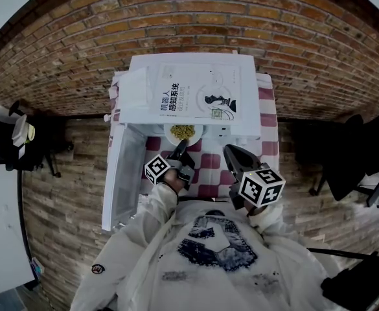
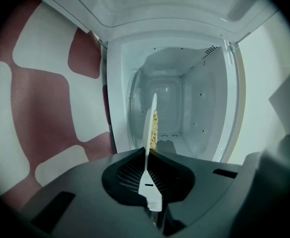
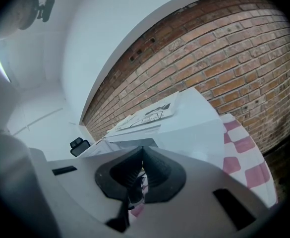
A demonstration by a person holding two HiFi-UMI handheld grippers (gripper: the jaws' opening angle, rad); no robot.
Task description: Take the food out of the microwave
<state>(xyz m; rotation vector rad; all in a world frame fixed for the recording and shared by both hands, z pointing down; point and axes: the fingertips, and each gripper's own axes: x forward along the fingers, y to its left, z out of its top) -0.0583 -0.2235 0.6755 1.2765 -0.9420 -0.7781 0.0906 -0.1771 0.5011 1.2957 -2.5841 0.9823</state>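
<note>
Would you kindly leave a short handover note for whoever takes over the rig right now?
Left tool: shut on the plate rim.
Right tool: shut, empty, held to the right of the plate.
Plate with food is at the mouth of the microwave; the door is swung open and the cavity behind looks empty.
Done: door open, plate gripped.
Left: bring the plate clear and set it on the checkered cloth.

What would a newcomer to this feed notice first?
The plate of yellowish food, pinched by its rim in the left claw at the mouth of the open microwave. Next, the printed booklet lying on the microwave's top, and the right claw, shut on nothing, above the pink-checked cloth.
</note>
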